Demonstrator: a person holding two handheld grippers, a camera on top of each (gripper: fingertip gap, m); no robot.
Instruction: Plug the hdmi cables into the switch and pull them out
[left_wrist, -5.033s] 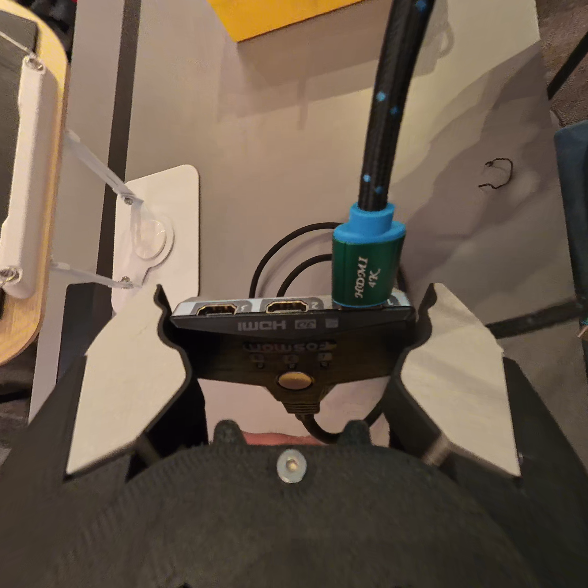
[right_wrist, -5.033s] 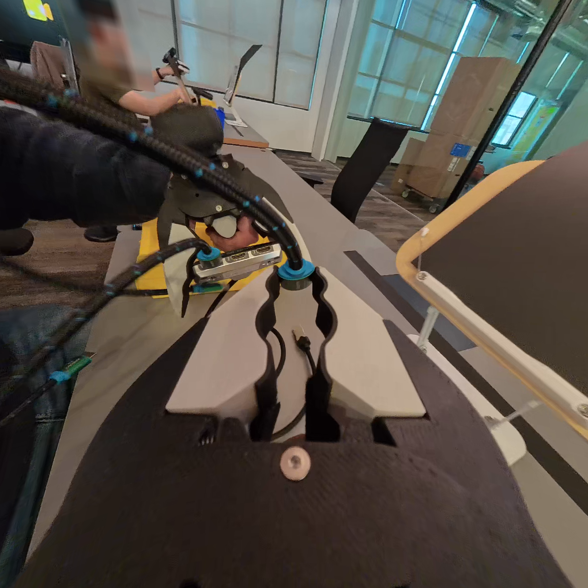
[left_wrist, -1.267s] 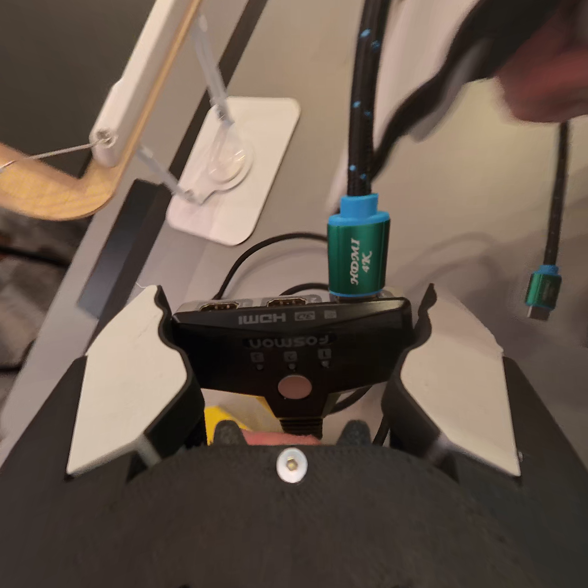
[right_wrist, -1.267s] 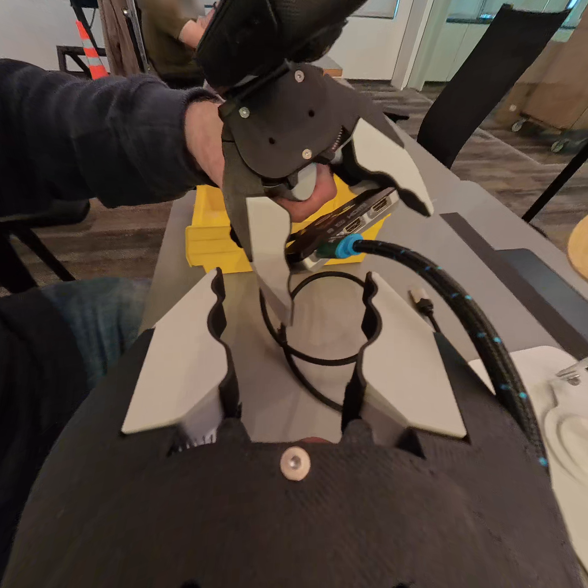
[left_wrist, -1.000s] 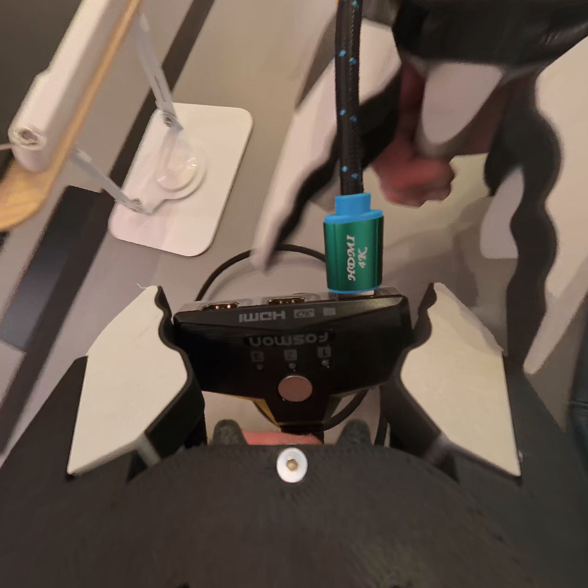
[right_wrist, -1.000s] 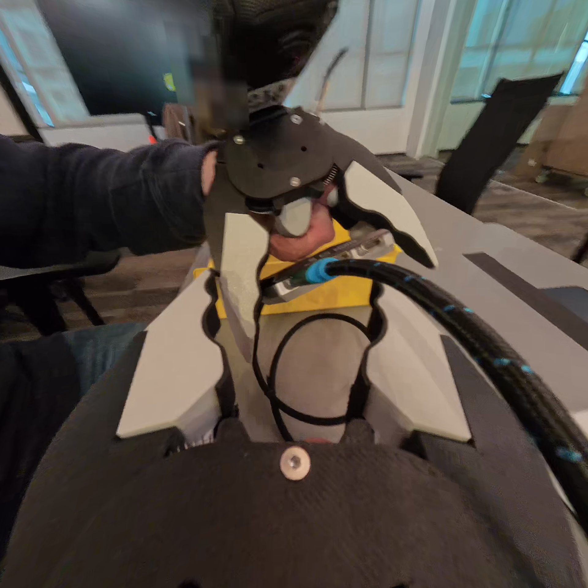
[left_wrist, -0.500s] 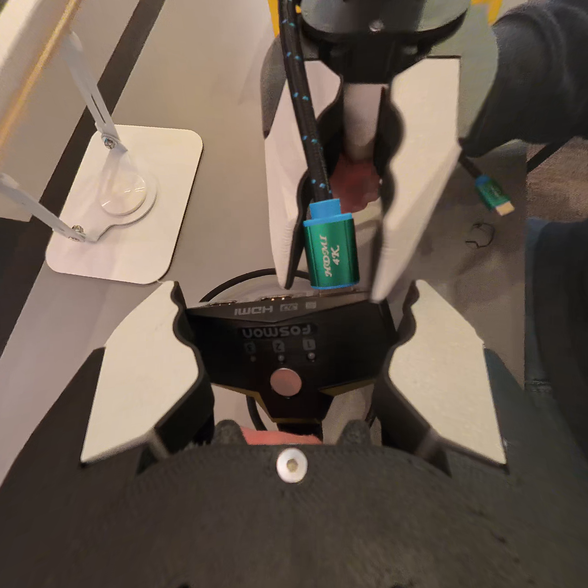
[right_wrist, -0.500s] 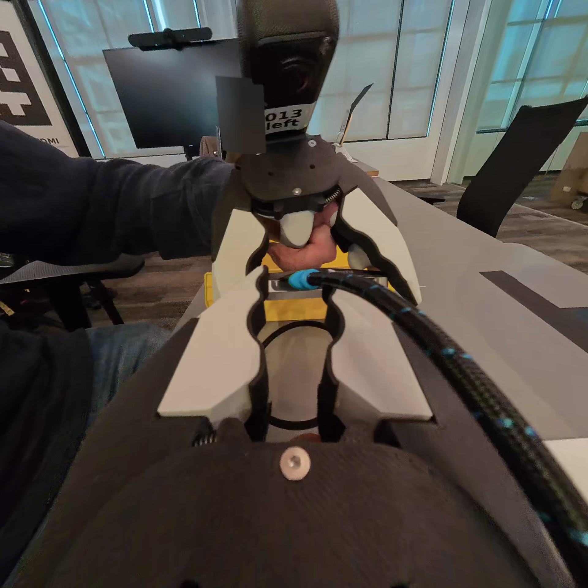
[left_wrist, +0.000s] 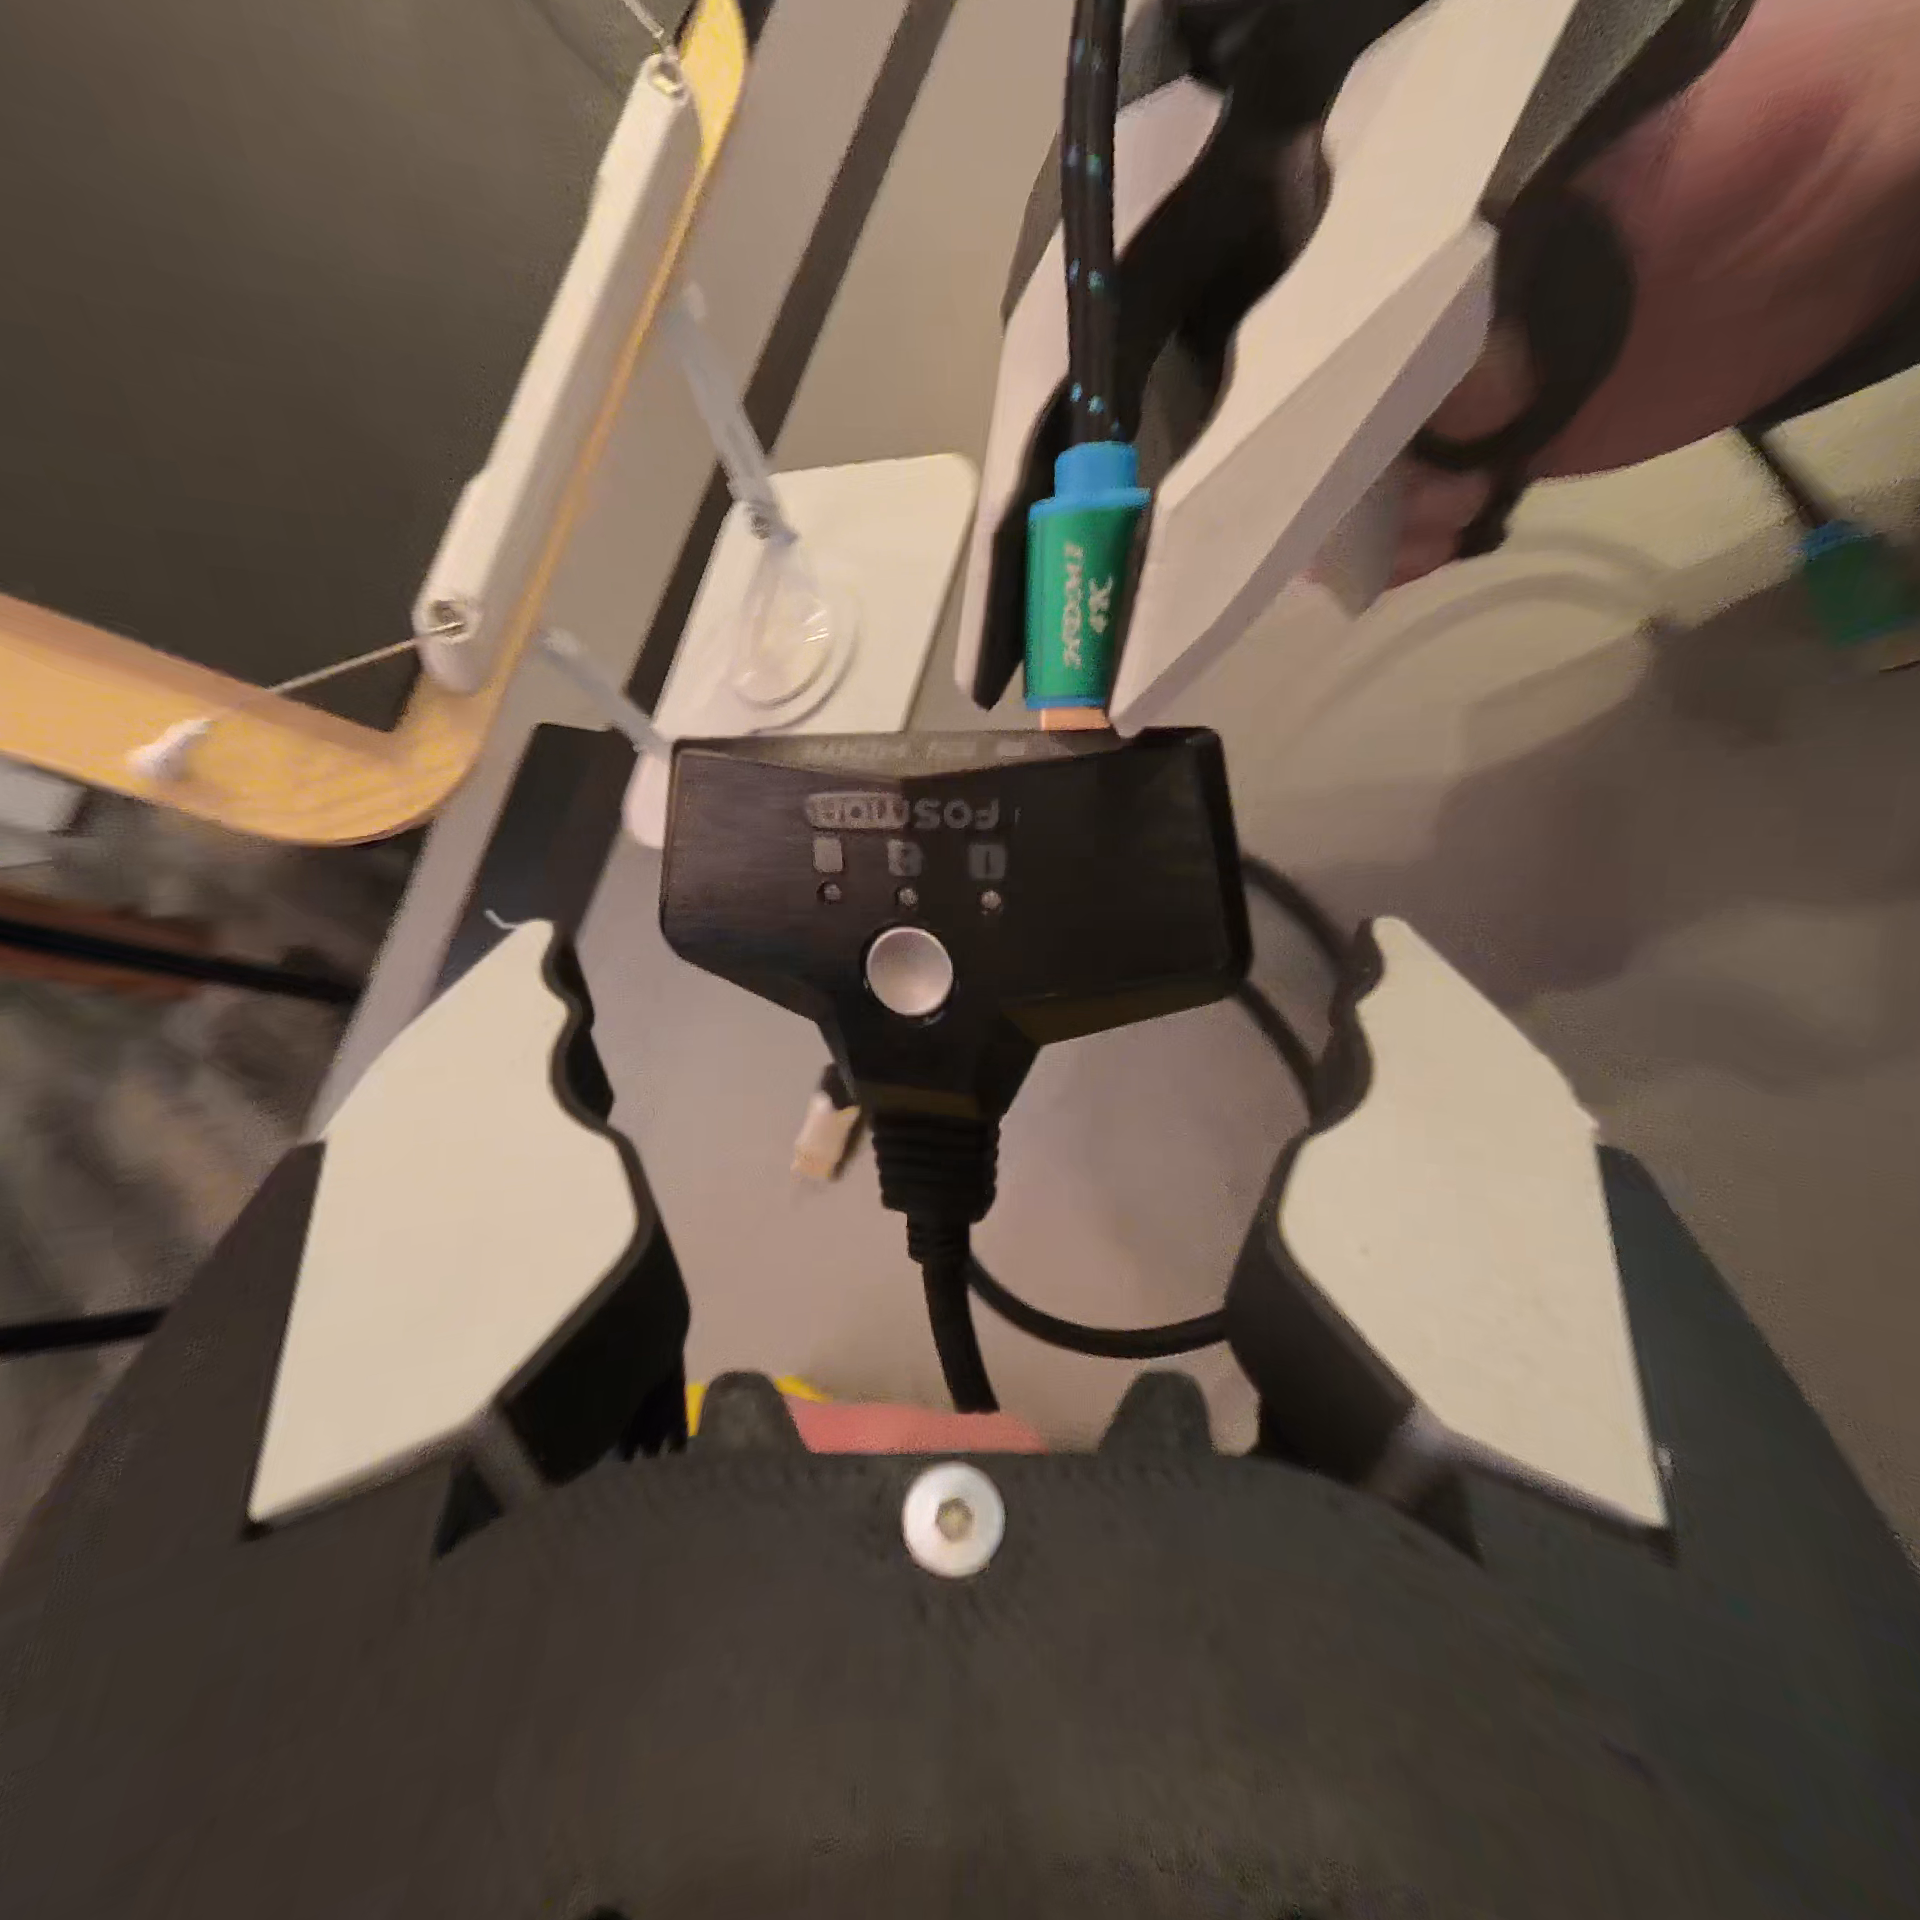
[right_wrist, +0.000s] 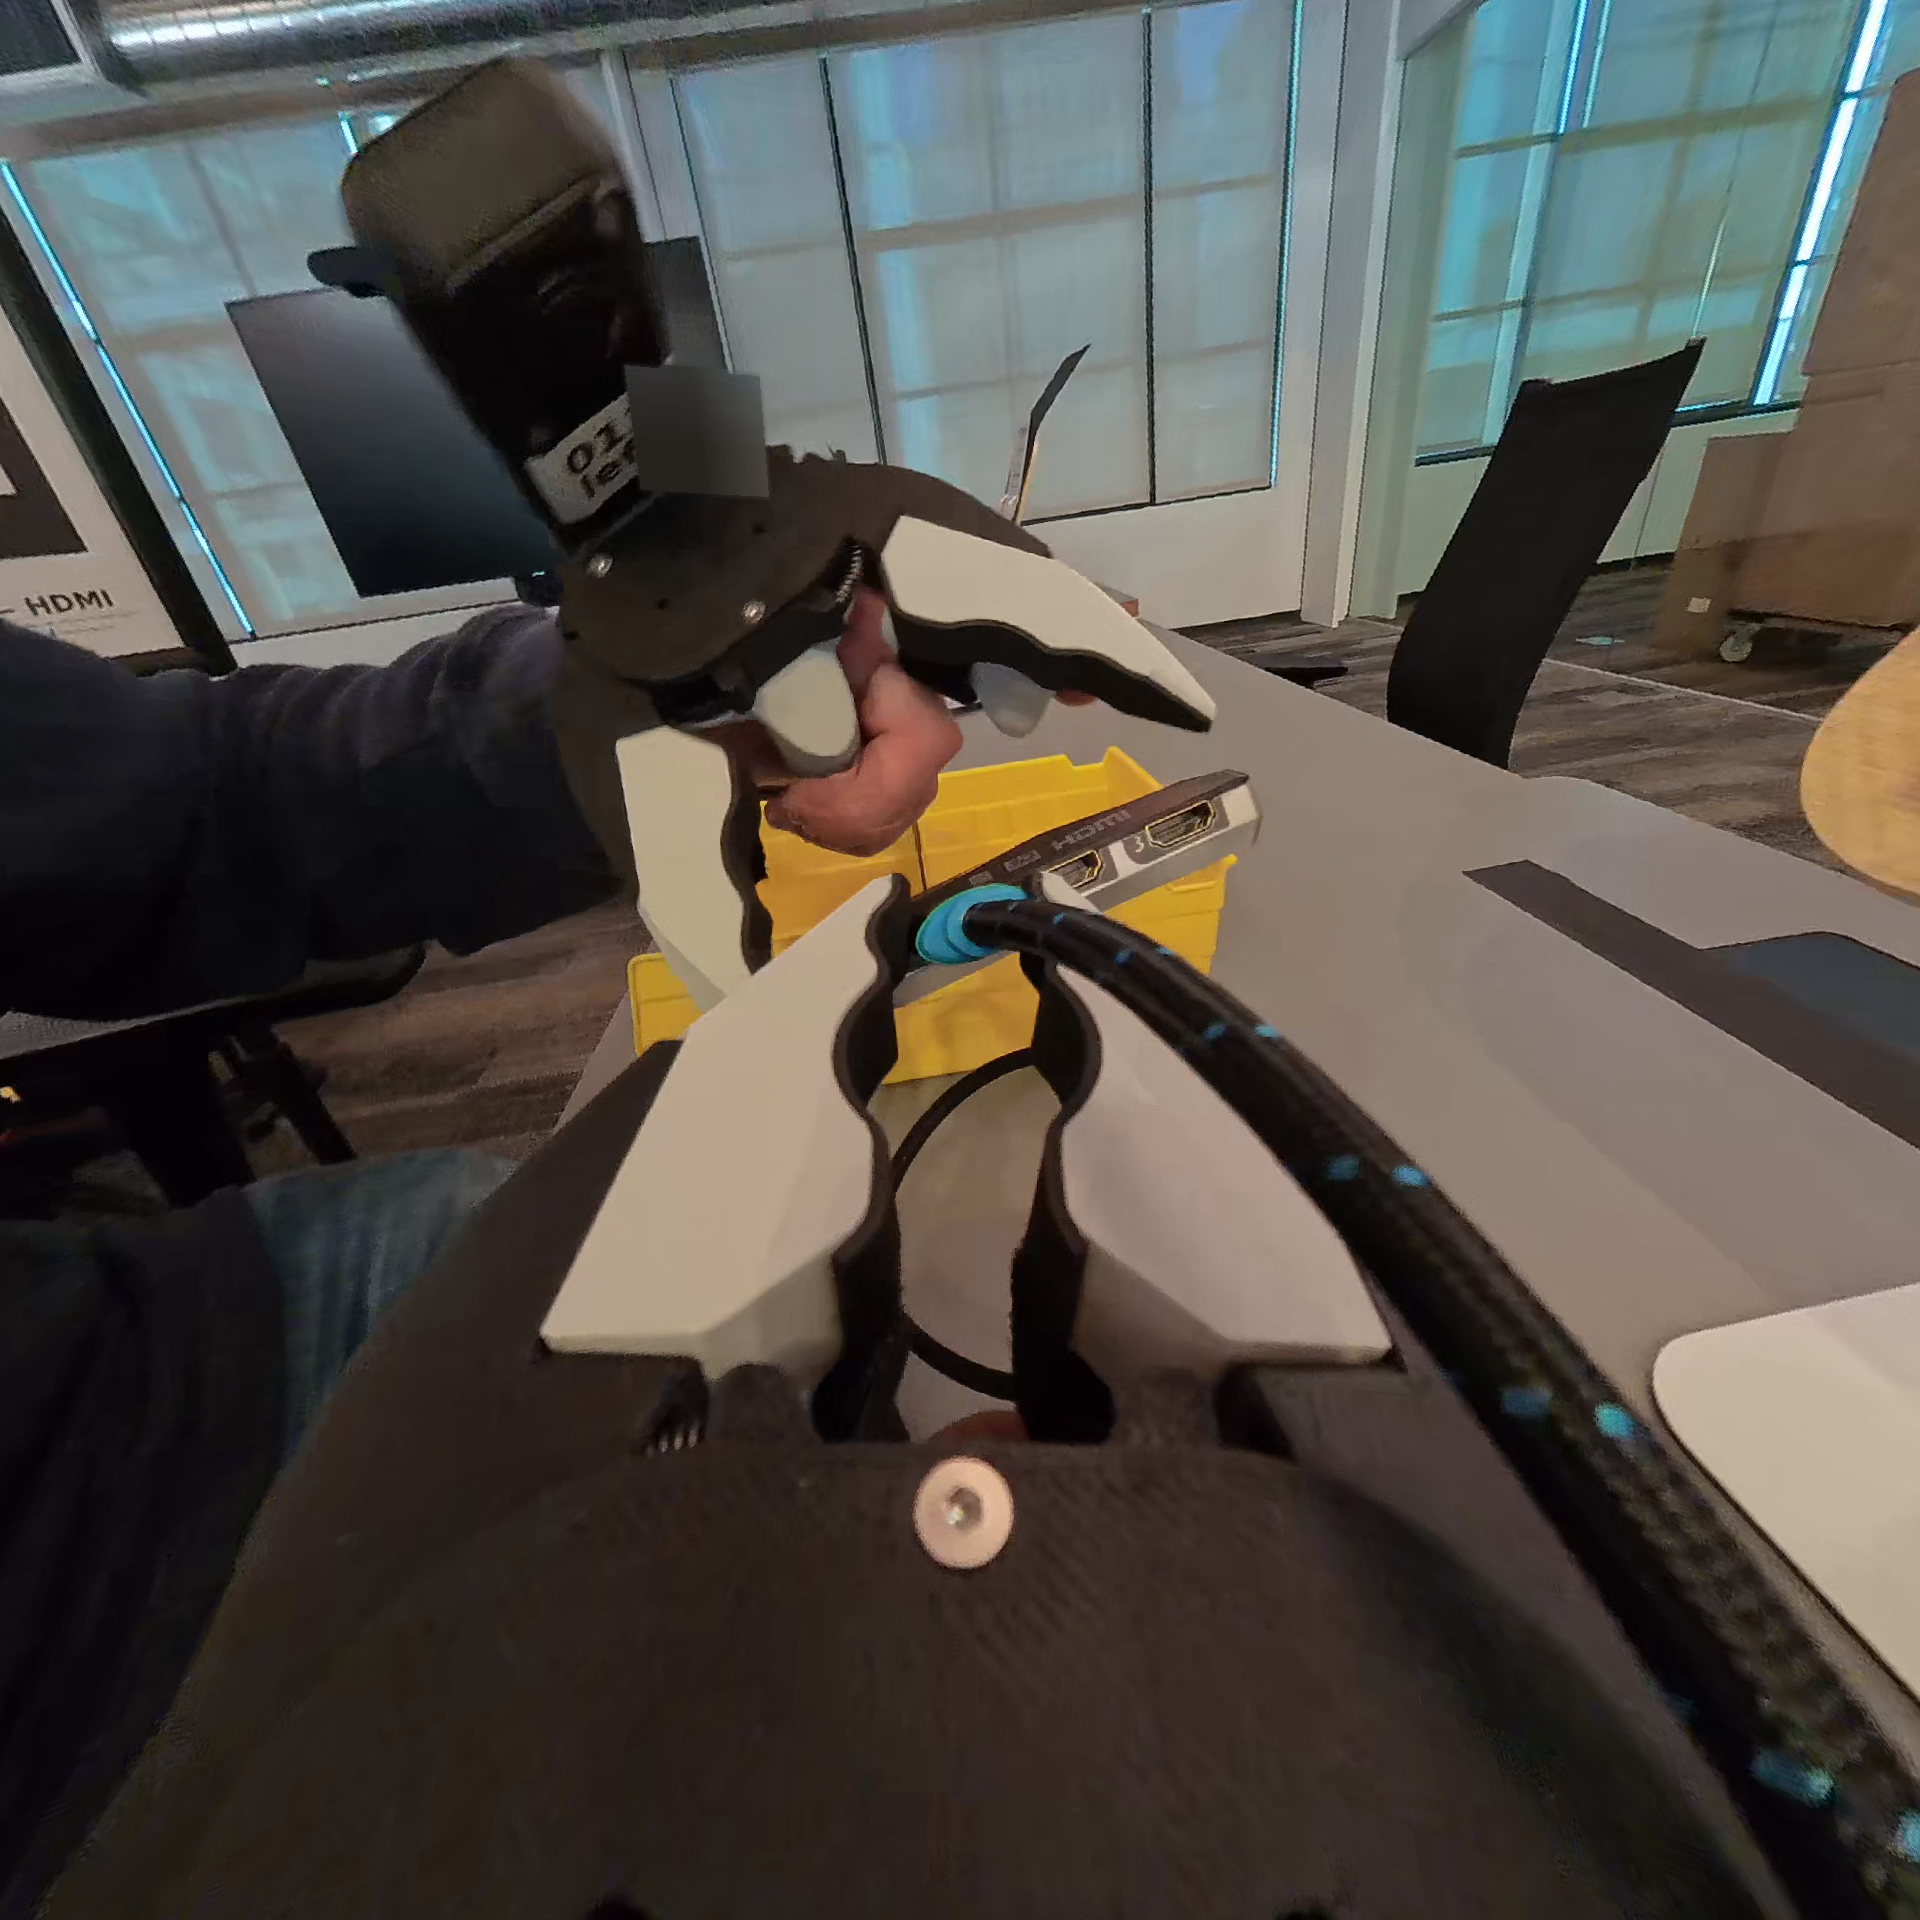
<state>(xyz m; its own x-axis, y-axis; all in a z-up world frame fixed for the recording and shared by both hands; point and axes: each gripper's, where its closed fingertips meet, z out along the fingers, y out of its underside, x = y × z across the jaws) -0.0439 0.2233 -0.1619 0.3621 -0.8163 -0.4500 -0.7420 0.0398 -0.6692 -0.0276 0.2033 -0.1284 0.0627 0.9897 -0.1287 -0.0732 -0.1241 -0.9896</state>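
The black HDMI switch (left_wrist: 951, 894) sits just past my left gripper (left_wrist: 961, 935), which is open, with neither finger touching it. My right gripper (right_wrist: 966, 899) is shut on the green HDMI plug (left_wrist: 1075, 613) with a blue collar (right_wrist: 951, 930). The plug sits in the switch's end port, and a strip of its gold tip shows. In the right wrist view the switch (right_wrist: 1127, 836) is tilted in the air on the plug, with two empty ports facing me. The left gripper (right_wrist: 862, 748) is spread above it. The braided cable (right_wrist: 1351, 1195) runs back to the right.
A yellow bin (right_wrist: 997, 821) stands behind the switch on the grey table (right_wrist: 1455, 987). A white stand base (left_wrist: 831, 582) and a wooden arm (left_wrist: 208, 748) are at the left. A second green plug (left_wrist: 1860, 592) lies at the right. The switch's thin black lead (left_wrist: 1091, 1335) loops below. Only a small space, under 4 cm, lies between the two pairs of fingers.
My left gripper has opened and let go of the switch and drawn back. My right gripper has closed on the green plug. The plug's gold tip now shows at the port.
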